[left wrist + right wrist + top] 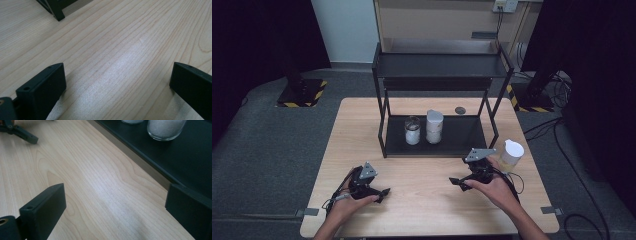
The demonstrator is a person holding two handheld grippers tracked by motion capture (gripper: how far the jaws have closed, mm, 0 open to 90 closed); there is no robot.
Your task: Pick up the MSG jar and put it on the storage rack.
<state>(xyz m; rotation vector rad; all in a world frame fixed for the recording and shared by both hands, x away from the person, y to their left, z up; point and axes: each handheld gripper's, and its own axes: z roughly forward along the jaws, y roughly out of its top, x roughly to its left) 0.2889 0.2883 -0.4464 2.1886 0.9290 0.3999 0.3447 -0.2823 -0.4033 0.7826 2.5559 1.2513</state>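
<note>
My left gripper point(383, 194) rests low over the near left part of the wooden table point(427, 200), held by a hand. Its jaws stand open in the left gripper view point(117, 82), with bare wood between them. My right gripper point(458, 184) sits near the table's right front, pointing left. In the right gripper view point(115, 205) it is open too, nothing between the jaws. A glass jar point(412, 131) with white contents and a taller white-lidded jar point(434, 126) stand on the lower shelf of a black rack point(472, 142).
A white lidded container point(512, 152) stands on the table just right of my right gripper. A small dark disc point(460, 110) lies behind the rack. The rack's front edge point(140, 162) runs close beside my right jaws. The left gripper point(20, 132) lies farther off.
</note>
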